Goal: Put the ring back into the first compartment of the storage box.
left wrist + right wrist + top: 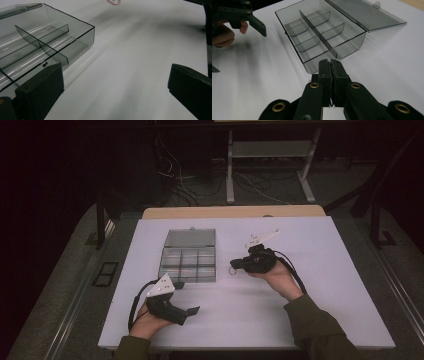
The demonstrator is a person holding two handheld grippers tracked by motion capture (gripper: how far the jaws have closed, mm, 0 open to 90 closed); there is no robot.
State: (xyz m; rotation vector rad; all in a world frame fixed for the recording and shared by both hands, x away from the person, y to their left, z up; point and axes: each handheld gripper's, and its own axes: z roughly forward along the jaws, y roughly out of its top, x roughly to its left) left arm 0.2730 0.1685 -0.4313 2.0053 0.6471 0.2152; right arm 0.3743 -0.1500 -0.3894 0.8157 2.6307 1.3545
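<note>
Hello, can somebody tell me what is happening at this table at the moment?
A person works at a white table with a two-jaw gripper in each hand. The right gripper is shut, and a small beaded ring hangs at its tip, so it seems to grip it, a little right of a clear compartment box whose lid lies open. All the compartments look empty. The left gripper is open, holds nothing, and waits near the box's front corner.

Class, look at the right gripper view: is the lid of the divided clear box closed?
No. The box stands open, its lid folded back flat on the table beside the compartments.
</note>
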